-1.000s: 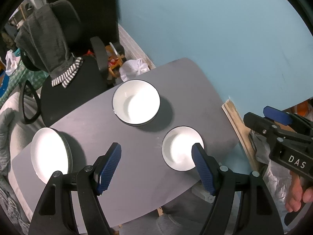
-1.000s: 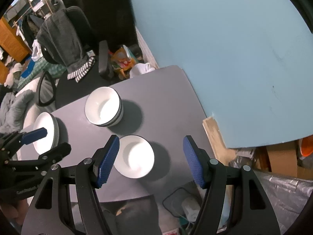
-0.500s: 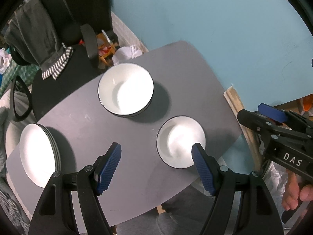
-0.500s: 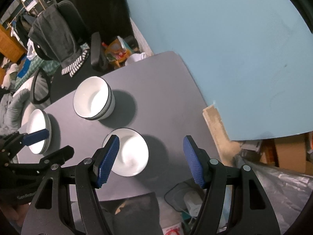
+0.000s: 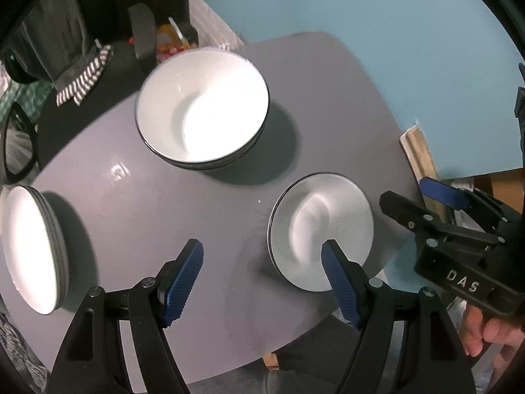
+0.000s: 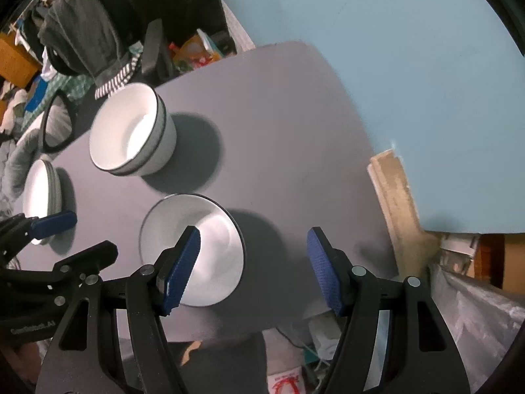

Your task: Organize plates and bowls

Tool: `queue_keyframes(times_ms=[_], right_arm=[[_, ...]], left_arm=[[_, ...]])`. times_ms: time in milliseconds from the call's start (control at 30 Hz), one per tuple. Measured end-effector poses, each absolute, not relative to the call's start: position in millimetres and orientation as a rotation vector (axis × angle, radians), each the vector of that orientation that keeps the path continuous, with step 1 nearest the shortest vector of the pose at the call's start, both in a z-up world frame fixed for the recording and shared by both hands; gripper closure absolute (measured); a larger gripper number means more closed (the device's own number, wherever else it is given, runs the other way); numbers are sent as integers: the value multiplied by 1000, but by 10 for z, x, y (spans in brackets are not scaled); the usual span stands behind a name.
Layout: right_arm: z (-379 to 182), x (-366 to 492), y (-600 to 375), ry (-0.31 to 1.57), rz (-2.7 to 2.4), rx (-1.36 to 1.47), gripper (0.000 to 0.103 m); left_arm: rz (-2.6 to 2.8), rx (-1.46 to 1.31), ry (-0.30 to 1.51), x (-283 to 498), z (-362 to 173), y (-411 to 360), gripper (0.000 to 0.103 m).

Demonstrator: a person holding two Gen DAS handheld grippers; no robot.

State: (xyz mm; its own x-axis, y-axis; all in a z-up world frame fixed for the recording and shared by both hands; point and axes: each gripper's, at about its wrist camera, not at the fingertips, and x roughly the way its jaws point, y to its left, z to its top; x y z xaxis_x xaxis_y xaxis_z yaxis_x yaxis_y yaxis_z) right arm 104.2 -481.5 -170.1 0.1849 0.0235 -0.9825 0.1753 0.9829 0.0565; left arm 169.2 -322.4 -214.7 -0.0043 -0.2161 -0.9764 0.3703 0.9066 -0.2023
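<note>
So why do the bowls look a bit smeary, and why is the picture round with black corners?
Left wrist view: the stacked bowls have a smeared rim from motion blur, and a glare spot shines on the table. Right wrist view: the single bowl looks soft and casts a dark shadow. Both views: the fisheye lens bends edges and blacks out the corners.

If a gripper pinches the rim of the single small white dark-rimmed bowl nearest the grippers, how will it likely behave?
The small white dark-rimmed bowl looks glazed and glossy, so probably stiff but slippery against the pads. It stands alone on the grey table, so a one-sided rim pinch may tip it. Likely ceramic, so breakable if dropped.
</note>
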Motion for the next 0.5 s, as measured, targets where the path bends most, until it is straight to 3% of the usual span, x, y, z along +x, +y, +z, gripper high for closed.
queue_keyframes(times_ms=[500], right_arm=[[-2269,1064,-4782,1448,-70,142,37]], left_arm=[[-447,194,1538,1756,-2627,-3304,27]])
